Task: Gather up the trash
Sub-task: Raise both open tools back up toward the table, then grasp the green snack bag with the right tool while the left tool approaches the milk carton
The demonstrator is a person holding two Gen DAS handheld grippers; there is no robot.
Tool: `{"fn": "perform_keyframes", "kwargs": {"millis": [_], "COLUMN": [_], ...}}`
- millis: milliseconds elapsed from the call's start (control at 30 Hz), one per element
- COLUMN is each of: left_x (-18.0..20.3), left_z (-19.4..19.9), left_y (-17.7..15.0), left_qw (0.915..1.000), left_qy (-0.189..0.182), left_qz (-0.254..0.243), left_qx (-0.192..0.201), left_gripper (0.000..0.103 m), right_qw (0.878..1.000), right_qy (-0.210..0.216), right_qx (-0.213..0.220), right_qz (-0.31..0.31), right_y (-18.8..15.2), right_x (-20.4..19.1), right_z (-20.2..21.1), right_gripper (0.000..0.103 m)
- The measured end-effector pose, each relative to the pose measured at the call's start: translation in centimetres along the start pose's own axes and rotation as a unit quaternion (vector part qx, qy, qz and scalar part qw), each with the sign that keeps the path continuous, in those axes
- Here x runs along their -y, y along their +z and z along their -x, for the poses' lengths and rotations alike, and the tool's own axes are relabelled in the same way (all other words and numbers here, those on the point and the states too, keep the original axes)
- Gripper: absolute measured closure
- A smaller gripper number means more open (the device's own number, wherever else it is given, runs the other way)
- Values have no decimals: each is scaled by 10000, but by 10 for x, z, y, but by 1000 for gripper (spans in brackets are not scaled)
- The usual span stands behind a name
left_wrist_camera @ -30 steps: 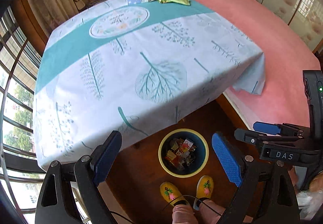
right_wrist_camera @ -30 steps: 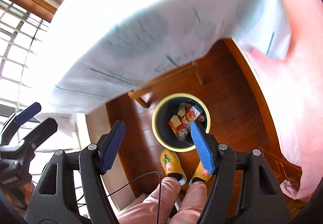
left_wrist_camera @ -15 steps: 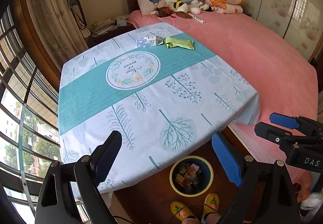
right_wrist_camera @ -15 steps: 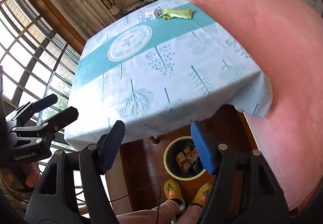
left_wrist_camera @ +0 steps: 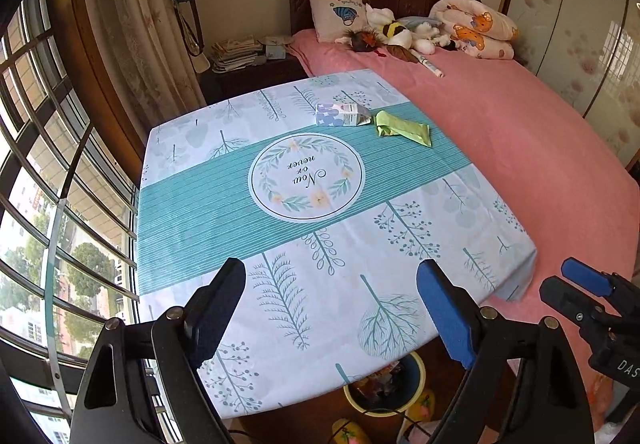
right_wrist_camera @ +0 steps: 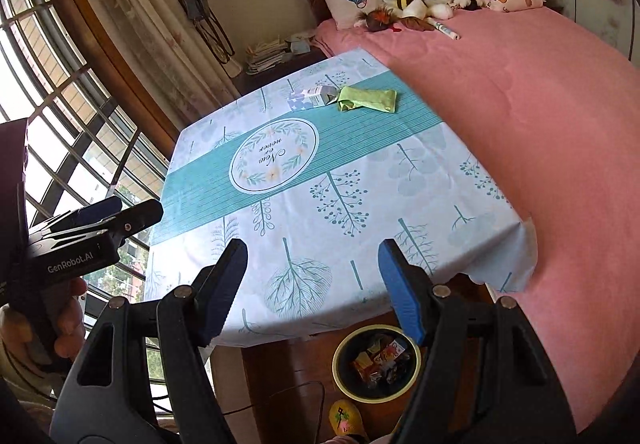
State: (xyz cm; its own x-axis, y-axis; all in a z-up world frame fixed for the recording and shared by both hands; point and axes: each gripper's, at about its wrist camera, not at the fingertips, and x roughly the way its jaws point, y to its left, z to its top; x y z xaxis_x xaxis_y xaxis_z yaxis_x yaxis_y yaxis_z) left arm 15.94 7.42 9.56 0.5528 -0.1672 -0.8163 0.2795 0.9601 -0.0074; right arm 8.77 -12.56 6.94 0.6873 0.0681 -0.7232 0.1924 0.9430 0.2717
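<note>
A small white and purple carton [left_wrist_camera: 340, 114] [right_wrist_camera: 310, 97] and a crumpled green wrapper [left_wrist_camera: 404, 128] [right_wrist_camera: 366, 98] lie side by side at the far side of the table [left_wrist_camera: 192, 200], on its teal and white cloth. A yellow-rimmed bin [left_wrist_camera: 416, 370] [right_wrist_camera: 372, 400] holding several wrappers stands on the floor under the near table edge. My left gripper [left_wrist_camera: 332, 272] hovers above the near part of the cloth, its jaws closing slightly with nothing between them. My right gripper [right_wrist_camera: 312, 248] is open and empty beside it, over the near right corner.
A pink bed [left_wrist_camera: 520, 132] with a pillow and soft toys runs along the table's right side. Barred windows [left_wrist_camera: 48, 204] and a curtain are on the left. A nightstand with papers [left_wrist_camera: 236, 54] stands behind the table. Yellow slippers [right_wrist_camera: 344, 416] are by the bin.
Both grippers have risen from just above the bin to above the table. The views tilted up, so the tabletop, the carton and the wrapper now show fully.
</note>
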Motion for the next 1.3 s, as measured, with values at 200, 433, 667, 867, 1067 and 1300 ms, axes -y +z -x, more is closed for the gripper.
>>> {"fn": "perform_keyframes", "kwargs": {"millis": [200, 433, 667, 867, 1067, 1300], "left_x": [-9, -3, 12, 27, 35, 39], "left_z": [-31, -87, -160, -224, -272, -317], "left_y": [18, 62, 109, 143, 178, 210], "left_qw": [9995, 9948, 9814, 9732, 9712, 9708], "left_qy": [239, 633, 1095, 1274, 1306, 1172], "left_qz": [189, 788, 1475, 1714, 1755, 1820], "left_qx": [-46, -150, -554, -847, -942, -1031], "left_gripper": [15, 15, 15, 15, 15, 15], "right_qw": [9993, 9946, 9823, 9636, 9445, 9231], "right_qy": [157, 495, 694, 601, 525, 662], "right_qx": [-213, -558, -1133, -1381, -1680, -2014], "right_qz": [271, 717, 1319, 2208, 2775, 3209], "right_y": [30, 101, 185, 245, 265, 258], "right_x": [2, 32, 73, 90, 100, 112], "right_z": [-43, -126, -237, -334, -417, -469], "right_gripper": [38, 38, 38, 30, 30, 30]}}
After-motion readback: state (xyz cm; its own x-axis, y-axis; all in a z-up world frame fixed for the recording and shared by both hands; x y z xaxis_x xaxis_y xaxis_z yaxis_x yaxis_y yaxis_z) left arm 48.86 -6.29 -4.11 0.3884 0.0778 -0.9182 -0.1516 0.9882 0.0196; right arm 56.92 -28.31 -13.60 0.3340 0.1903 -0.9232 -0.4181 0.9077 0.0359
